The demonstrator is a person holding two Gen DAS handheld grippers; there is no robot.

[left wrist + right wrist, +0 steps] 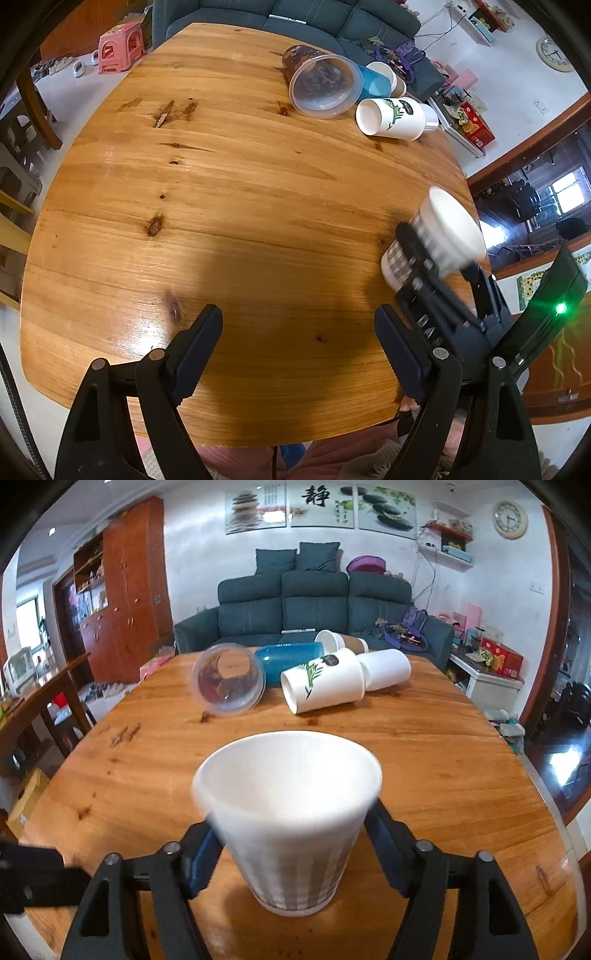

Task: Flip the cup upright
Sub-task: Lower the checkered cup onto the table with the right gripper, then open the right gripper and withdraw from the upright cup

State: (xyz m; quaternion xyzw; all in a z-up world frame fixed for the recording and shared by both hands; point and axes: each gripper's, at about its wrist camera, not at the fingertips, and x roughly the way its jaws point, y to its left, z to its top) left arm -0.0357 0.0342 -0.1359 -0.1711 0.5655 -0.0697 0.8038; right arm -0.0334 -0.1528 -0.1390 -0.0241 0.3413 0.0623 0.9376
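1. The right gripper (291, 845) pinches a white cup (288, 812) with a grey checked lower band; its blue-padded fingers (205, 860) press on either side of the cup's wall, low in the centre of the right wrist frame.
2. The cup's mouth faces up and slightly away, and its base is close over the wooden worktop (443, 757); whether it touches the wood cannot be told.
3. In the left wrist view the same cup (443, 236) sits at the right edge of the frame, tilted and blurred.
4. The left gripper (299, 350) holds nothing, its fingers spread wide above bare wood at the bottom of the frame.
5. At the far end of the worktop lie toppled cups: a clear plastic tub (229, 679), a blue cup (291, 661), and a white bamboo-print cup (321, 679).
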